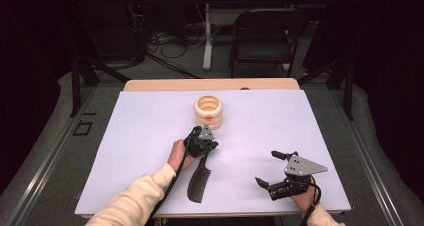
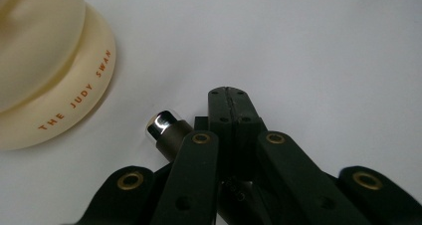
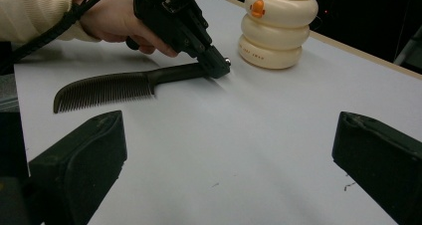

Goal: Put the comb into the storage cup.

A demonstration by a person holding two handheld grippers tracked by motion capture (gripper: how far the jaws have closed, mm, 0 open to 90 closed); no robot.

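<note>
White tabletop (image 1: 150,136) carries everything here, with a cream ribbed holder of stacked rings (image 1: 209,112) standing at its far middle. Near of that holder lies a dark plastic comb (image 1: 199,180), its long axis running near to far: teeth toward the person, handle with a silvery end cap (image 2: 161,123) toward the holder. The left gripper (image 1: 204,145) has its jaws clamped shut on that handle just behind the cap, so the holder sits just beyond the held end, a short way farther off. The right gripper (image 1: 276,169) rests well apart at the near right, its jaws spread wide around nothing.
</note>
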